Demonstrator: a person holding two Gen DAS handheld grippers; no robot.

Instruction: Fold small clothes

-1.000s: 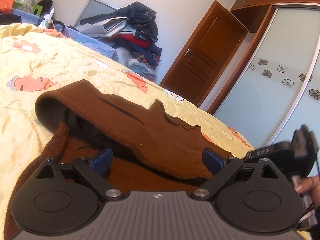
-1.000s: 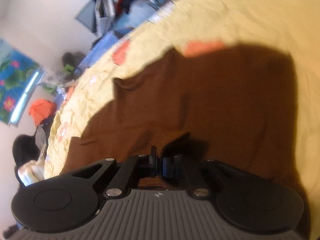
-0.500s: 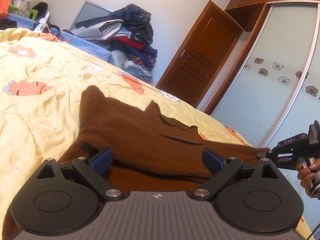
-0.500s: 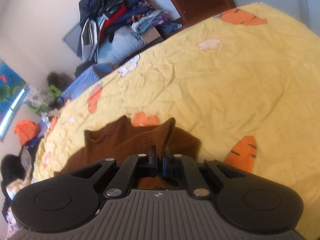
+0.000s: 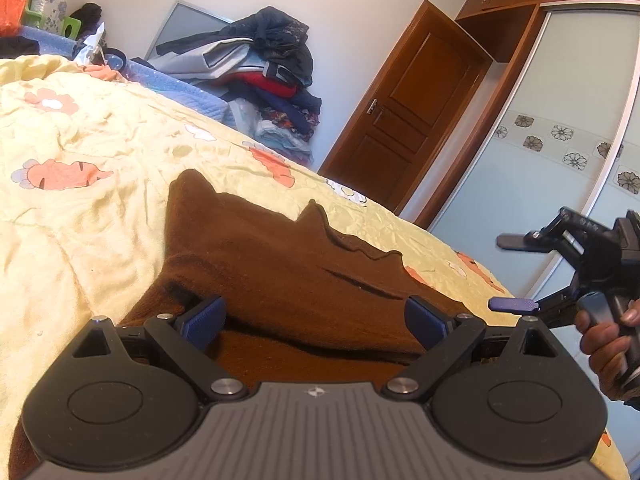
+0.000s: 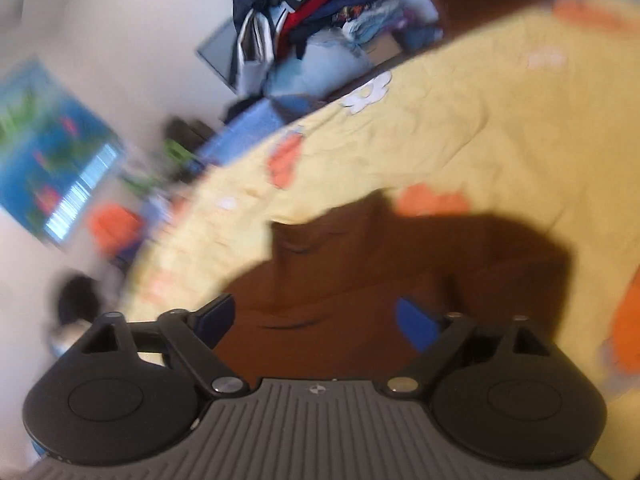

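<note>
Left wrist view is showing the left gripper (image 5: 314, 322) and right gripper (image 5: 506, 272) both hovering with jaws spread, gripping nothing, while the brown garment (image 5: 288, 264) is lying folded near the bed's (image 5: 80, 220) near edge.

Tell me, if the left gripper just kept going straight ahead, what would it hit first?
Most likely the brown garment lying on the yellow bedspread. The left gripper has its jaws wide open, low over the cloth, and a folded layer sits right between them. Exact depth is hard to judge.
</note>
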